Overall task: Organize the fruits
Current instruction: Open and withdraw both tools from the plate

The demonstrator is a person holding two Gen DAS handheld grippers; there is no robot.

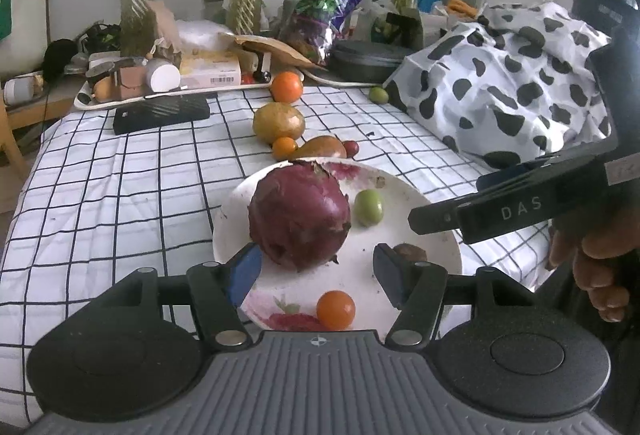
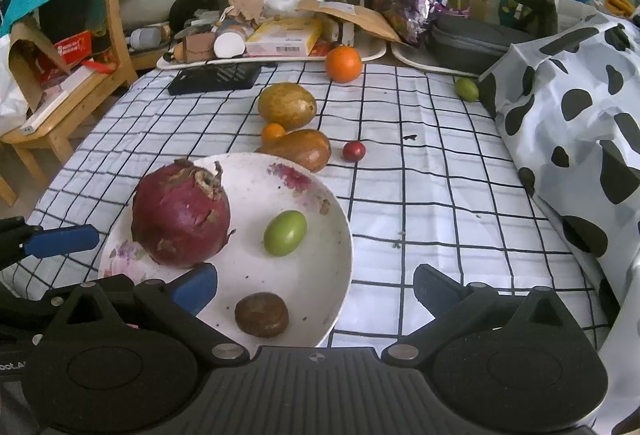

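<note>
A white flowered plate [image 1: 432,227] [image 2: 320,267] holds a large purple fruit [image 1: 299,213] [image 2: 180,213], a small green fruit [image 1: 369,207] [image 2: 285,233], a brown round fruit [image 2: 261,314] [image 1: 410,252] and a small orange fruit [image 1: 336,309]. My left gripper [image 1: 316,271] is open over the plate, its blue fingers either side of the purple fruit's near side. My right gripper [image 2: 316,289] is open and empty at the plate's right rim. Beyond the plate lie a yellow-brown fruit [image 1: 279,122] [image 2: 286,105], a brown pear-shaped fruit [image 2: 300,149], a small orange fruit [image 2: 273,131], a red fruit [image 2: 353,150], an orange [image 2: 343,63] and a green fruit [image 2: 467,88].
A checked cloth [image 2: 420,195] covers the table. A cow-print bag [image 2: 580,123] lies at the right. Cluttered trays [image 2: 260,47], a black box [image 2: 214,78] and plant vases stand at the back. A wooden chair [image 2: 60,83] is at the left.
</note>
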